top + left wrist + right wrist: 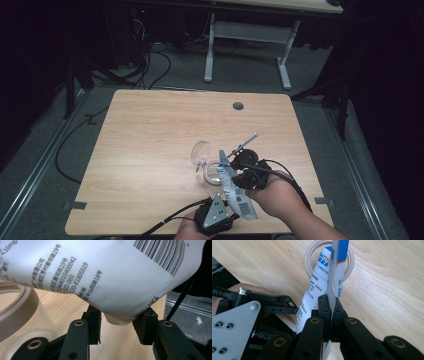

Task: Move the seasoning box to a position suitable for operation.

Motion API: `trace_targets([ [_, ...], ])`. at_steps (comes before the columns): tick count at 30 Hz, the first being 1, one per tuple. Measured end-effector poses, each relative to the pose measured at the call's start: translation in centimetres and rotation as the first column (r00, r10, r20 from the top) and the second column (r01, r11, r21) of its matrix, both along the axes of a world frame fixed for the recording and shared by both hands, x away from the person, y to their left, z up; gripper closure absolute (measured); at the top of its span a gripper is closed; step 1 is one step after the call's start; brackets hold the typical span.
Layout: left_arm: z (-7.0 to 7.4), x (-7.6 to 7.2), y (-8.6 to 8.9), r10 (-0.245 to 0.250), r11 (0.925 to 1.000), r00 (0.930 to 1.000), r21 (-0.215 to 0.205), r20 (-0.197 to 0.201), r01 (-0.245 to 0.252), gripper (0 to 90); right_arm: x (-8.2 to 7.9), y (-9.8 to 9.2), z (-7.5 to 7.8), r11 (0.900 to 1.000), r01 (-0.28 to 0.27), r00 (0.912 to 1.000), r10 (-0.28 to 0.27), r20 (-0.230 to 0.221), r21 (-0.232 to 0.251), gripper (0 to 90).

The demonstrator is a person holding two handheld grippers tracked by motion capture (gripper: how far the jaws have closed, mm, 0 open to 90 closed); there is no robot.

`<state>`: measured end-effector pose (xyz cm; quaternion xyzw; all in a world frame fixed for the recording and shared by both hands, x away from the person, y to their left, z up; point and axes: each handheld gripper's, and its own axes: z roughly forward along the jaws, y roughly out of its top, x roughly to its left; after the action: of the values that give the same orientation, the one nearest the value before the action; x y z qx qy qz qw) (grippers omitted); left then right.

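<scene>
A white and blue printed tube (231, 182) is held in the air over the table's front edge. My right gripper (234, 176) is shut on a thin flat edge of the tube (317, 282), its jaws (331, 305) pinched tight on it. My left gripper (231, 201) comes from below, and its pads (93, 320) touch the tube's (112, 277) rounded lower end on both sides. A clear round thing with a beige rim (201, 154) lies on the table just beyond the tube; it is seen as a ring (310, 255) and close by at the left (17, 305).
The light wooden table (150, 135) has a round cable hole (238, 106) near its far edge. Beyond it stand a white desk frame (245, 40) and loose cables (150, 60) on the floor. A person's hands (275, 195) hold both grippers at the front edge.
</scene>
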<state>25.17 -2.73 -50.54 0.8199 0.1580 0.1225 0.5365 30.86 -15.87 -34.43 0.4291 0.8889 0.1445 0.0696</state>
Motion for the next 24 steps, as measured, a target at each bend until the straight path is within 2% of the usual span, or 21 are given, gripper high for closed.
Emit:
trace_targets([
  [6, 0.2, 0.2, -0.3, 0.009, 0.9998, 1.0000, 0.016, -0.004, -0.008, 63.0, 0.2, 0.3, -0.2, 1.000, 0.000, 0.9999, 0.000, 0.010, -0.016, 89.4],
  [11, 0.6, 0.3, -0.4, 0.012, 0.9999, 0.9998, 0.001, -0.016, -0.012, 64.5, 0.5, 0.3, -0.5, 1.000, 0.004, 1.0000, -0.004, 0.006, 0.002, 88.4],
  [21, 0.7, 0.2, -0.5, 0.019, 0.9998, 0.9998, 0.001, 0.000, -0.019, 64.5, 0.9, 0.4, -0.6, 1.000, -0.016, 0.9998, 0.016, 0.008, -0.004, 90.0],
  [23, 0.8, 0.2, -0.5, 0.018, 0.9998, 0.9998, 0.001, -0.002, -0.018, 64.4, 0.8, 0.6, -0.4, 1.000, 0.016, 0.9998, -0.016, -0.009, -0.003, 90.0],
  [24, 0.9, 0.3, -0.5, 0.017, 0.9998, 0.9998, -0.001, -0.006, -0.018, 64.3, 1.1, 0.4, -0.4, 1.000, -0.019, 0.9998, 0.019, 0.007, -0.006, 90.0],
])
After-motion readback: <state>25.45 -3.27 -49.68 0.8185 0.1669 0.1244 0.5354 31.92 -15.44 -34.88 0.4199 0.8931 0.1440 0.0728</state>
